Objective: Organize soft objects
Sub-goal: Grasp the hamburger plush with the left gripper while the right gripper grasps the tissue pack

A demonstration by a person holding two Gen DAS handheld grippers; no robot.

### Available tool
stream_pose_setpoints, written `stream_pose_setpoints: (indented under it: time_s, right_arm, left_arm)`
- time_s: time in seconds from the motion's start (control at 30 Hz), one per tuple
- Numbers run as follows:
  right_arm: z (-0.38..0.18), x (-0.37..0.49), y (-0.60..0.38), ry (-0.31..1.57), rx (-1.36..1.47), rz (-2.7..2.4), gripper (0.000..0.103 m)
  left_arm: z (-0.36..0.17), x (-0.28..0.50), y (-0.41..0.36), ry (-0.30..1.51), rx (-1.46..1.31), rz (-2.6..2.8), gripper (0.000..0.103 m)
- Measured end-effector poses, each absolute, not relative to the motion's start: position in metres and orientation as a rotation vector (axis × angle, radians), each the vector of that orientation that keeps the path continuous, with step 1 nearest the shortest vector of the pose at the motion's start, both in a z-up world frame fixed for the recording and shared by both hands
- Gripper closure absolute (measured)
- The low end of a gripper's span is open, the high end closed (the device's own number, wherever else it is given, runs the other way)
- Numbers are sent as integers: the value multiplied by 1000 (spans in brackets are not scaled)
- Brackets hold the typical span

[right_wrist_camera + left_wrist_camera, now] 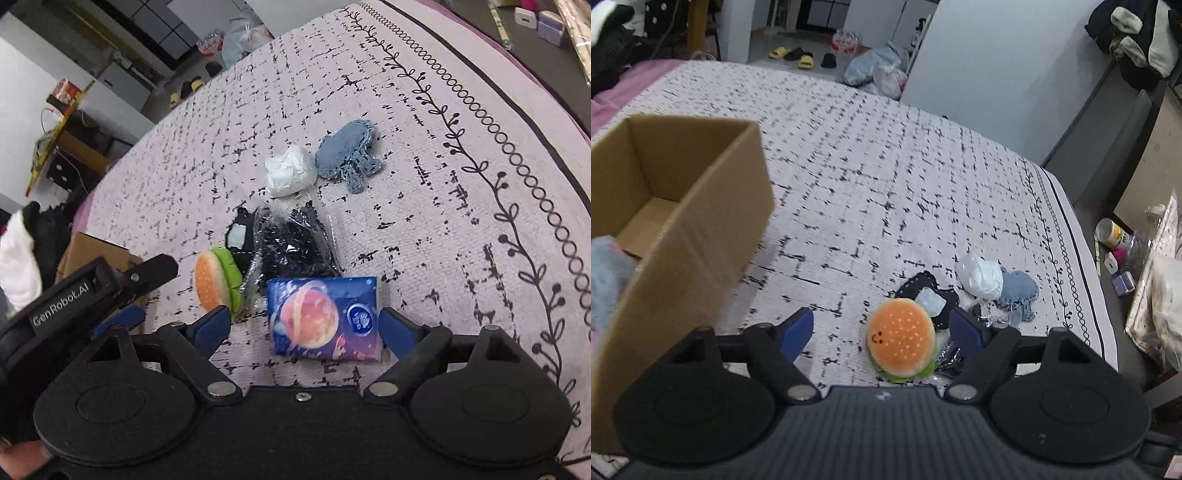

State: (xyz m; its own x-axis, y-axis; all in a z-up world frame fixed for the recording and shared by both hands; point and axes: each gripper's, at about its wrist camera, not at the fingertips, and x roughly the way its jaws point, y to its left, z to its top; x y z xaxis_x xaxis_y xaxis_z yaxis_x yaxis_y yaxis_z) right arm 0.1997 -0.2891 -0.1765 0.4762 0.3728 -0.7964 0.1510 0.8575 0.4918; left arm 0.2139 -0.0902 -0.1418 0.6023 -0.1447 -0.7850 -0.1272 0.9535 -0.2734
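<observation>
A plush hamburger point(901, 339) lies on the bed between the open fingers of my left gripper point(882, 328), nearer the right finger; it also shows in the right wrist view point(218, 282). My right gripper point(304, 326) is open around a blue tissue pack point(321, 321), without touching it. Behind lie a clear bag of black bits point(291, 243), a black and white pouch point(240, 236), a white wad point(290, 171) and a blue knitted piece point(347, 157). An open cardboard box point(679, 206) stands at the left with a soft grey item point(605, 273) inside.
The bedspread point(886, 166) is white with black dashes. Its right edge drops to a dark bed frame point(1108, 122) and a shelf of small items point(1123, 258). Bags and slippers lie on the floor beyond the bed.
</observation>
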Motion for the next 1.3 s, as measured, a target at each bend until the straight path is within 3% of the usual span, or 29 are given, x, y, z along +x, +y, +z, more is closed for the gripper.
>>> stream_pose_setpoints:
  time_s: [0.4, 0.43, 0.57, 0.63, 1.3]
  right_arm:
    - [-191, 212, -274, 1113, 400, 119, 31]
    - [-192, 212, -274, 1110, 400, 119, 32]
    - [-193, 210, -274, 1093, 378, 133, 33]
    - [-191, 209, -277, 1085, 394, 131, 34]
    - [-129, 179, -269, 958, 308, 39, 35]
  left_arm:
    - [-174, 236, -103, 1033, -354, -76, 23]
    - [-177, 237, -102, 1040, -362, -78, 25]
    - [-181, 238, -98, 1062, -389, -63, 60]
    - [-178, 237, -94, 1067, -405, -69, 62]
    - [-77, 186, -44, 960, -355, -106, 63]
